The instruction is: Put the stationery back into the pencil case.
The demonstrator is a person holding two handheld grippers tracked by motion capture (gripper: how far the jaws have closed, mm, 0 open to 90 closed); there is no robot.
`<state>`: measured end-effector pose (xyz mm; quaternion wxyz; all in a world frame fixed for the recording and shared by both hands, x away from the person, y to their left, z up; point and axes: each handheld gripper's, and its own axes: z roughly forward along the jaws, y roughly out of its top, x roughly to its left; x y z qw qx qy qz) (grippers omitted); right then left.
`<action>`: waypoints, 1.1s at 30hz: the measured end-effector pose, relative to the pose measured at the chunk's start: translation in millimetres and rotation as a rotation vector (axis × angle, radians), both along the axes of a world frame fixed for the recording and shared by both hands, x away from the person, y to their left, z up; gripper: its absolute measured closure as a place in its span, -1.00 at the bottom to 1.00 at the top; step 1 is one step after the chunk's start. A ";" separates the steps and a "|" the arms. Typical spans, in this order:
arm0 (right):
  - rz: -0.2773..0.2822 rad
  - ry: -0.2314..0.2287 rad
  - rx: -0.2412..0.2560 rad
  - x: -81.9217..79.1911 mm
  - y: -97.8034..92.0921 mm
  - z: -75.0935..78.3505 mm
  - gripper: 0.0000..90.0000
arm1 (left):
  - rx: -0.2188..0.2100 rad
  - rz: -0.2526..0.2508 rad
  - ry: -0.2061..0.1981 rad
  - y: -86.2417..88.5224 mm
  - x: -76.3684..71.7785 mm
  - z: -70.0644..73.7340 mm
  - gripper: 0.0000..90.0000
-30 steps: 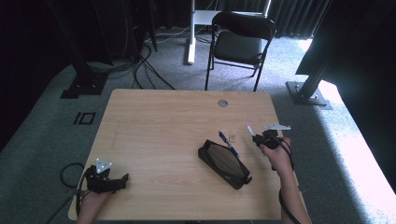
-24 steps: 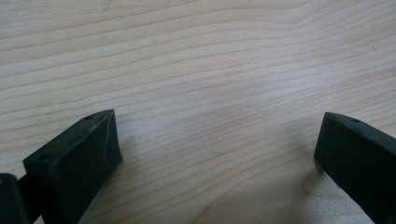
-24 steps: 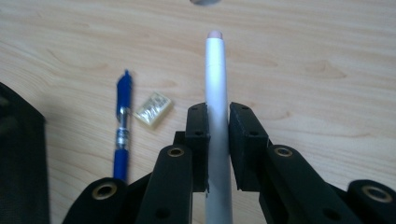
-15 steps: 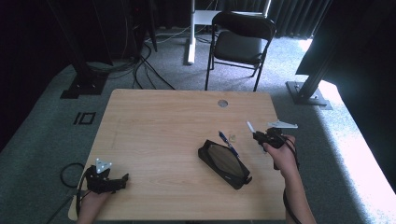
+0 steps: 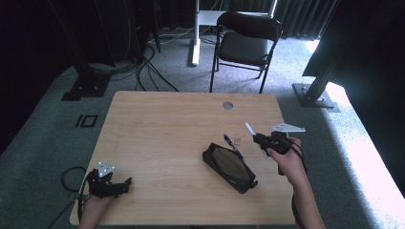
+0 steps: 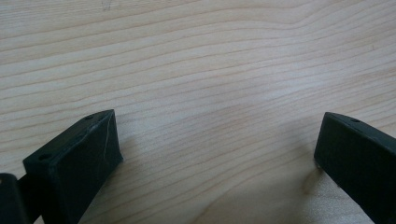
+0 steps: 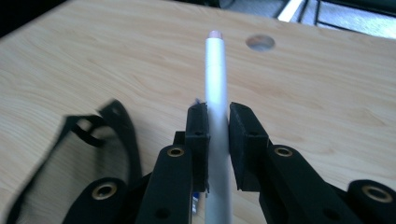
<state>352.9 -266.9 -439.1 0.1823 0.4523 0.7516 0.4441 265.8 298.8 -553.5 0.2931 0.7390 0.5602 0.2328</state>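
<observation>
right gripper [image 5: 258,138] clamped on white pen [image 7: 216,116], lifted just right of open black pouch [image 5: 229,164], likely for dropping in. left gripper [image 5: 125,183] parked near table [image 5: 162,124] corner, jaws apart, empty.

Daylight is coming in from the right, leaving the left and back of the room dark.

In the high view, glare is washing out the floor [image 5: 367,157] at the right edge, while the table [image 5: 162,138] is sitting evenly lit. In the right gripper view the black pouch [image 7: 112,135] is smearing with motion blur and the white pen [image 7: 215,93] is going soft at its tip. In the left gripper view the jaws are casting soft shadows on sharp woodgrain.
</observation>
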 end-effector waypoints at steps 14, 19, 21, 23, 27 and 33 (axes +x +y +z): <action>0.145 -0.027 0.001 -21.3 40.4 15.0 0.74 | 0.000 0.001 0.000 -0.1 0.0 0.0 -0.99; 0.187 -0.019 0.001 -23.6 51.2 11.9 0.74 | -0.001 0.001 0.000 -0.1 0.0 0.0 -0.99; 0.204 -0.014 -0.007 -24.3 54.5 10.4 0.74 | -0.001 0.001 0.000 -0.1 0.0 0.0 -0.99; 0.216 -0.012 -0.008 -24.5 56.6 8.7 0.74 | 0.000 0.000 0.000 0.0 0.0 0.0 -0.99; 0.221 -0.006 -0.010 -24.1 59.4 5.1 0.74 | 0.000 0.001 0.000 0.0 0.0 0.0 -0.99; 0.251 0.016 -0.014 -23.9 65.2 -1.9 0.74 | 0.000 0.000 0.000 0.0 0.0 0.0 -0.99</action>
